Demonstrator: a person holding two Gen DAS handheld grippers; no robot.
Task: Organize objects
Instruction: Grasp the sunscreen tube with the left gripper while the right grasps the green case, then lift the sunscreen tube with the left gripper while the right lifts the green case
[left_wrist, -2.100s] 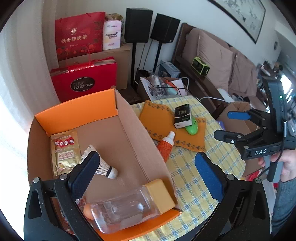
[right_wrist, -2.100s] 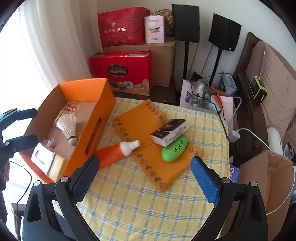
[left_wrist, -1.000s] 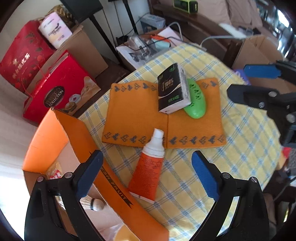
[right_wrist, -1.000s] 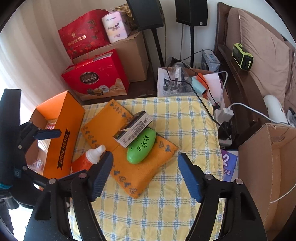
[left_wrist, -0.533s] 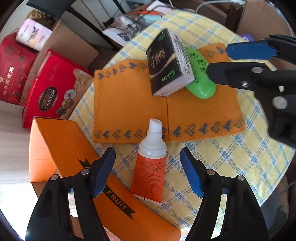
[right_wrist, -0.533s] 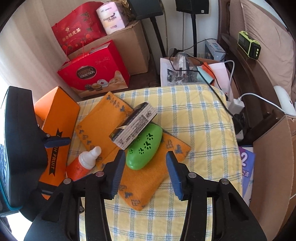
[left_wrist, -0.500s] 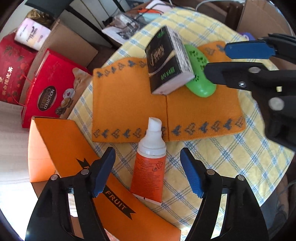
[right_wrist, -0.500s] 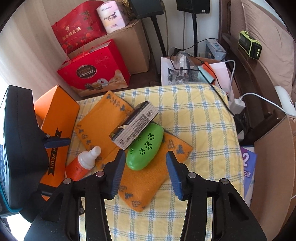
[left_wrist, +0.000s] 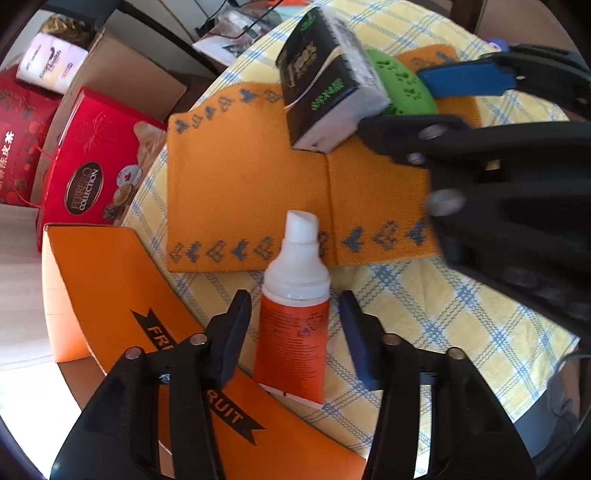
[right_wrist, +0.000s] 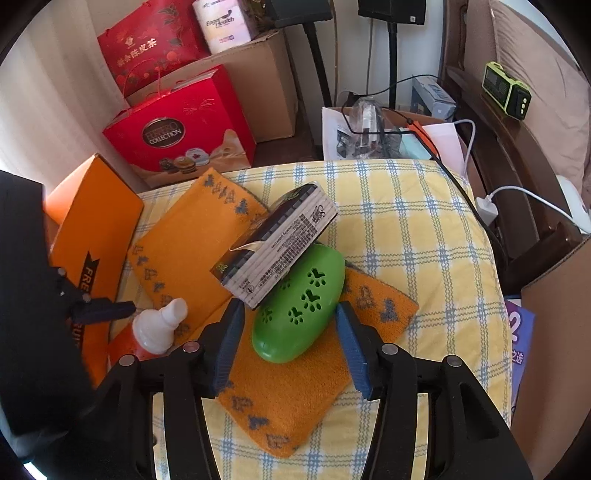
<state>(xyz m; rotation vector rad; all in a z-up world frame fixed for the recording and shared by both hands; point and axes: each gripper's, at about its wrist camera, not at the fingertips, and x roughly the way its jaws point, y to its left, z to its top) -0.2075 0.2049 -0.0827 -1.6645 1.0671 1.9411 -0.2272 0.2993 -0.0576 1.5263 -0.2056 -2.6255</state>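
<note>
Brown sofa (right_wrist: 546, 85) beside checked table (right_wrist: 417, 236)

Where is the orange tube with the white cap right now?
In the left wrist view, the orange tube lies between the open left gripper fingers, beside the orange box, cap toward the orange cloth.

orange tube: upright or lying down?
Lying down. The orange tube rests flat on the checked tablecloth, white cap toward the orange mat, between the open left tongs.

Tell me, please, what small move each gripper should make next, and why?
Probably close both. The left gripper is open with the orange tube between its fingers, and the right gripper is open around the green case. The tissue pack leans on that case, so it may slip.
</note>
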